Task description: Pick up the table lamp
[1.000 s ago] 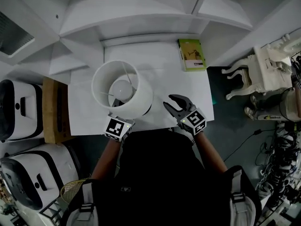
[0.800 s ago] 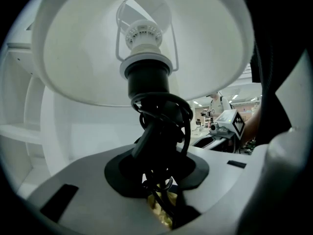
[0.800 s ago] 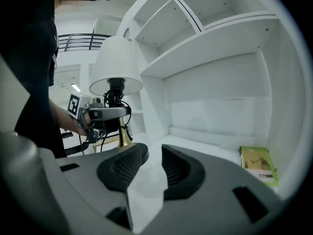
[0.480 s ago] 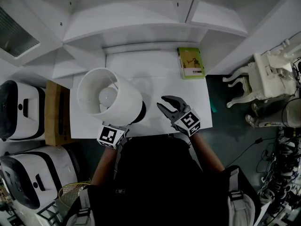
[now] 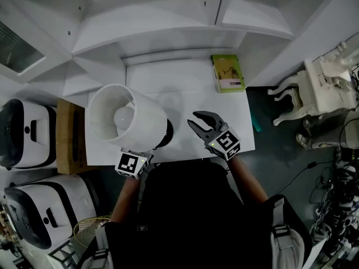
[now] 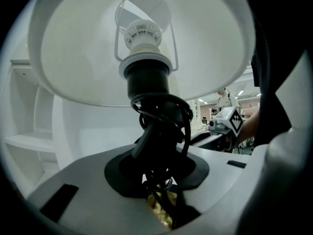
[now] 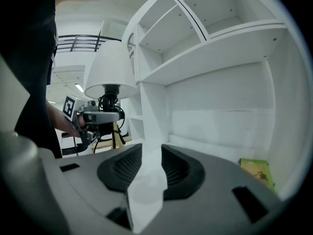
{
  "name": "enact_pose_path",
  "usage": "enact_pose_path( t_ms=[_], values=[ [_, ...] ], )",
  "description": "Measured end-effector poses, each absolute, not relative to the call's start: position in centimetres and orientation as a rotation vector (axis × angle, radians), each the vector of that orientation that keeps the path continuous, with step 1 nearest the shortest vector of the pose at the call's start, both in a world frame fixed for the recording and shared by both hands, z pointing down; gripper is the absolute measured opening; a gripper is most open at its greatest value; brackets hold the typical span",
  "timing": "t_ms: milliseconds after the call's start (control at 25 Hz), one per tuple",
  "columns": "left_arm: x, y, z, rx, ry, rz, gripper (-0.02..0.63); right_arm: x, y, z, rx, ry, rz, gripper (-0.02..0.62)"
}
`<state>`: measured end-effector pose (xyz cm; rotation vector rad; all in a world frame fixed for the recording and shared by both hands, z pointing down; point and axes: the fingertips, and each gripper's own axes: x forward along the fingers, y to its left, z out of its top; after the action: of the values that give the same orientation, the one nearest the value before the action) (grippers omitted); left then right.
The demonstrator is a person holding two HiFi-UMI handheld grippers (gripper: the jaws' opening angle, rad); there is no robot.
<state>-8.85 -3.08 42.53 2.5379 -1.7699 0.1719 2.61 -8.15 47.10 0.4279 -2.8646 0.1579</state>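
The table lamp has a white drum shade [image 5: 126,122] with a bulb inside and a black base [image 5: 166,133]. It leans to the left above the white table [image 5: 190,94]. My left gripper [image 5: 145,152] is shut on the lamp's stem under the shade, where a black cord [image 6: 161,126] is wound below the black socket; its fingertips are hidden by the shade in the head view. The right gripper view shows the lamp [image 7: 110,72] held up by the left gripper [image 7: 98,116]. My right gripper [image 5: 193,119] hovers to the lamp's right, open, nothing between its jaws.
A green book [image 5: 228,73] lies at the table's far right corner. White shelves rise behind the table. A wooden box [image 5: 67,136] and white machines [image 5: 28,133] stand to the left. A white chair [image 5: 320,88] and cables are on the right.
The lamp has shifted left and tipped over to the left, held in the left gripper. The right gripper has stayed open and hardly moved.
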Motion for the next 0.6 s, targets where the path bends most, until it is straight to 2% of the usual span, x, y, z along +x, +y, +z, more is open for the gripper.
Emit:
enact_pose_path(
  t_ms=[600],
  values=[
    [-9.25,-2.47,43.04,2.528,-1.776,0.188,0.110,2.81,-8.05,46.80,0.442,-2.854,0.170,0.117]
  ],
)
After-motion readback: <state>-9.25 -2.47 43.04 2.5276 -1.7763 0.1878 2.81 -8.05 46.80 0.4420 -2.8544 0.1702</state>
